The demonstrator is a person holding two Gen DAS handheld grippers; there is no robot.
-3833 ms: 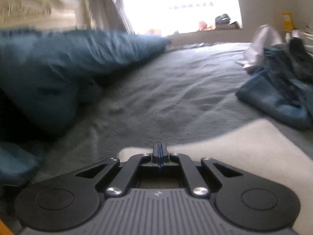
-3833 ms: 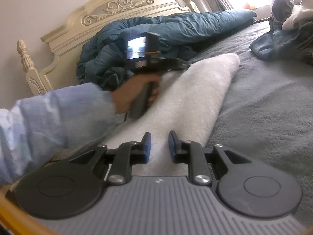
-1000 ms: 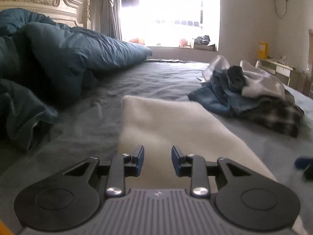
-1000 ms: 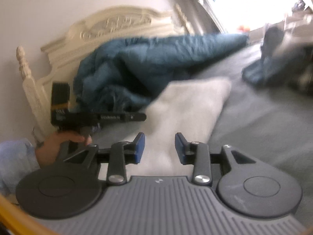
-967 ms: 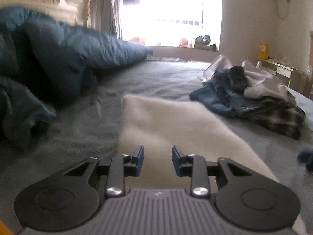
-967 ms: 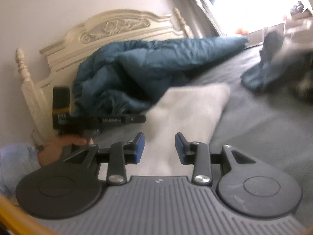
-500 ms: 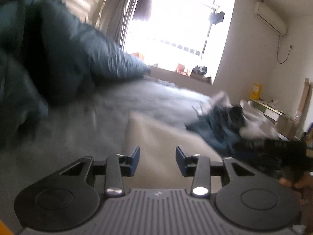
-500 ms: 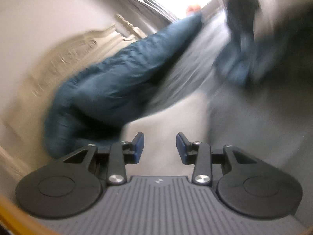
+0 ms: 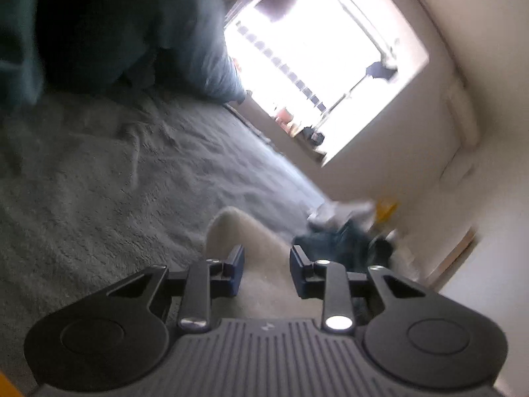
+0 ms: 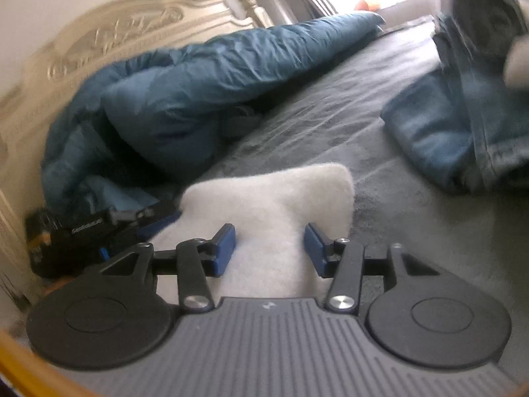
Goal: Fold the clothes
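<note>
The white fleece garment [image 10: 267,205] lies on the grey bed [image 10: 413,231], now a short thick block where it lay as a long strip a few seconds ago, so I judge one fold done. My right claw [image 10: 269,246] has just been widening, half open and holding nothing; my left claw [image 9: 266,273], rolled over, has been narrowing, also bare. The unfolded clothes pile [image 10: 463,125] waits beyond.

2 hand-held grippers [image 10: 269,243] [image 9: 266,261], 1 white garment [image 10: 274,198], 1 clothes pile [image 10: 463,125], 1 duvet [image 10: 198,86].
</note>
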